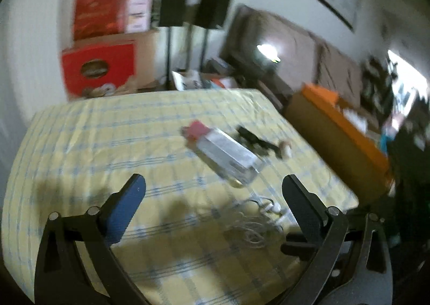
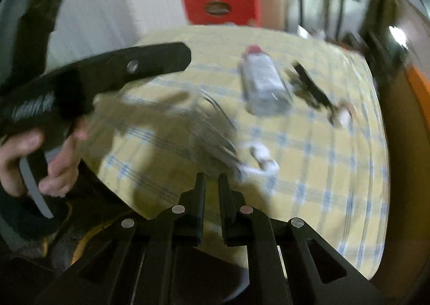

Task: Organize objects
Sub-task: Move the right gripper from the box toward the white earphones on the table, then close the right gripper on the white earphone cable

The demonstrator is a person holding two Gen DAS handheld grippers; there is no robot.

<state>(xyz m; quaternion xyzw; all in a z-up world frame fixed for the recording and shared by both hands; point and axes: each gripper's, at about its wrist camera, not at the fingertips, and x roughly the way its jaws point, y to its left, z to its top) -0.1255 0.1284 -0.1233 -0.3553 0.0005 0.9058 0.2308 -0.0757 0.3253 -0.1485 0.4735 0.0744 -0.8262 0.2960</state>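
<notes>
A yellow checked tablecloth [image 1: 107,143] bears a clear flat pouch [image 1: 228,154] with a pink end, a black object [image 1: 255,141] just right of it, and a tangle of white cable [image 1: 258,221] nearer me. My left gripper [image 1: 213,184] stands open above the cloth, with the pouch just beyond its tips and nothing between the fingers. In the right wrist view my right gripper [image 2: 211,178] is shut with nothing seen in it. The white cable [image 2: 215,130] and its plug [image 2: 263,159] lie just past its tips, the pouch [image 2: 263,84] and black object [image 2: 309,87] farther off. Both views are blurred.
A person's hand [image 2: 27,149] holds the left gripper's handle at the left of the right wrist view. Red boxes [image 1: 99,68] and cardboard stand behind the table, with two black speakers [image 1: 174,3] on stands. An orange-edged box [image 1: 336,127] lies along the table's right side.
</notes>
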